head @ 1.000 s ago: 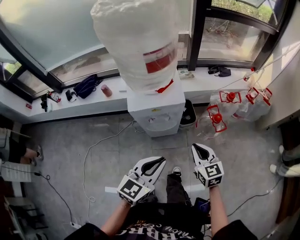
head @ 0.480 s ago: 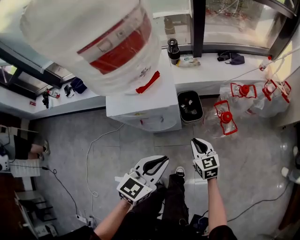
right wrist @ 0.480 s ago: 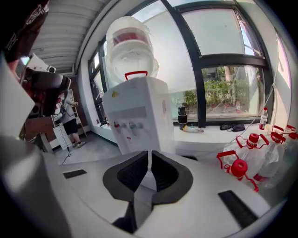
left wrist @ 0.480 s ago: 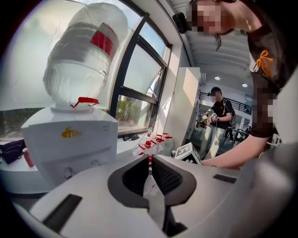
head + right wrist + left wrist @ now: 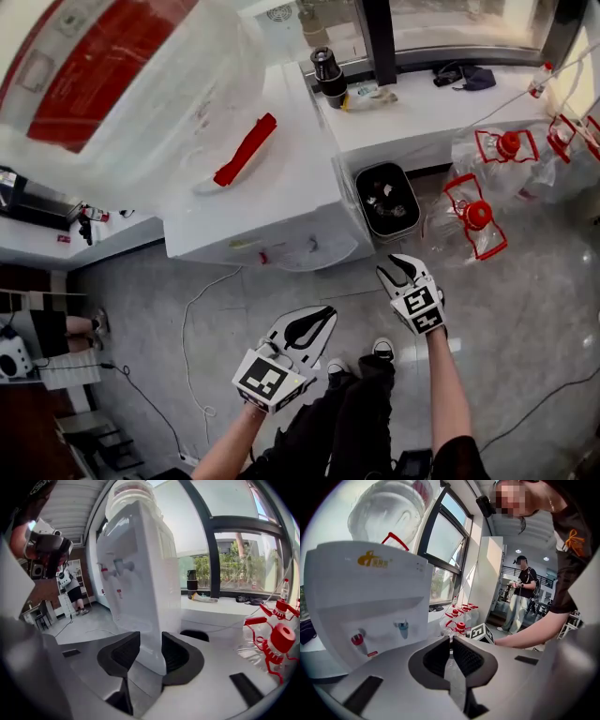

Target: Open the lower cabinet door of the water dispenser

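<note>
Grey floor (image 5: 525, 309) beneath forward-pointing left gripper (image 5: 328, 312)

The water dispenser (image 5: 281, 202) had a smooth white plastic casing with a soft sheen, and its taps (image 5: 403, 629) looked like glossy coloured plastic. The bottle (image 5: 122, 75) on top was cloudy, translucent plastic with a shiny red label. The floor (image 5: 525, 309) was grey tile with a dull, faintly reflective finish. Toward its right edge, the spare jugs (image 5: 473, 220) were thin clear plastic with bright red plastic caps (image 5: 509, 142). The sill (image 5: 441, 112) looked smooth and white, and the window frame (image 5: 380, 42) looked like dark, matt painted metal. The left gripper (image 5: 323, 317) had a matt, pale plastic shell and black ribbed pads (image 5: 466, 656).
</note>
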Action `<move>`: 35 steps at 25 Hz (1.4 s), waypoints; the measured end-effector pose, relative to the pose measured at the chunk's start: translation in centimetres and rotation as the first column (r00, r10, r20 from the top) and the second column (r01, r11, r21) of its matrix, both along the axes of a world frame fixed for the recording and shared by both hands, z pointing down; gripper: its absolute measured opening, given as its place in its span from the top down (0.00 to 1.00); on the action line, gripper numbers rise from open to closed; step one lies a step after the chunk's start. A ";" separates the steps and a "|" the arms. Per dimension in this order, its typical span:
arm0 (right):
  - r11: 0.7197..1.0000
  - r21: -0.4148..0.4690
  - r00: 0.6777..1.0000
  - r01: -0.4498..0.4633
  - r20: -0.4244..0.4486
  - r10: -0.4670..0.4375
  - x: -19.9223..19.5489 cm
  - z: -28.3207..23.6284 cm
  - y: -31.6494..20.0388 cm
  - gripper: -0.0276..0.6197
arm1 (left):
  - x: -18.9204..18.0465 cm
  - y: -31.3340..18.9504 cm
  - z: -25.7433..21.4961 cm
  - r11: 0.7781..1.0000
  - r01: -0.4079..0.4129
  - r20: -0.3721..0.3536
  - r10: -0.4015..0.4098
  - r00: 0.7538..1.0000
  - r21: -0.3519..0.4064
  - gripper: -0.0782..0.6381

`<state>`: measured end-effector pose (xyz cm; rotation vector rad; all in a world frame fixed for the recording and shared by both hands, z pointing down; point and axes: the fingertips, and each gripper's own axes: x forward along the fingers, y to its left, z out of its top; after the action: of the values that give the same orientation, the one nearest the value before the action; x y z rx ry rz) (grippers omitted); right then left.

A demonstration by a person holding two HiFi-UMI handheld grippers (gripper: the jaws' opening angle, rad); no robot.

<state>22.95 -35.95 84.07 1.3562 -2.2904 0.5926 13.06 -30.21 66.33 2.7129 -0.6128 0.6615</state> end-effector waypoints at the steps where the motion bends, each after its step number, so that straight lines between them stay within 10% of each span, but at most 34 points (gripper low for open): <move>1: 1.000 0.000 1.000 0.025 -0.013 -0.025 -0.2 1.6 -0.6 0.71 | 0.0 -0.4 1.4 1.000 0.001 0.005 -0.001 1.000 0.003 0.86; 14: 0.980 -0.031 0.976 0.197 -0.086 -0.199 -3.5 15.6 -7.4 0.51 | -2.7 -2.5 14.5 0.999 -0.044 0.063 0.042 0.997 0.030 0.86; 23: 0.977 -0.074 0.958 0.202 -0.193 -0.212 -4.2 16.4 -8.5 0.54 | -4.4 -2.0 15.3 1.000 -0.015 0.075 0.013 0.997 0.024 0.86; 35: 0.971 -0.150 0.971 0.184 -0.123 -0.203 -5.0 16.0 -1.3 0.60 | -4.9 -1.4 12.6 1.000 0.020 0.073 -0.020 0.997 0.003 0.86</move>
<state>17.98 -37.20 100.02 1.0594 -2.1945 0.5631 8.18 -31.59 78.89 2.6912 -0.6583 0.7587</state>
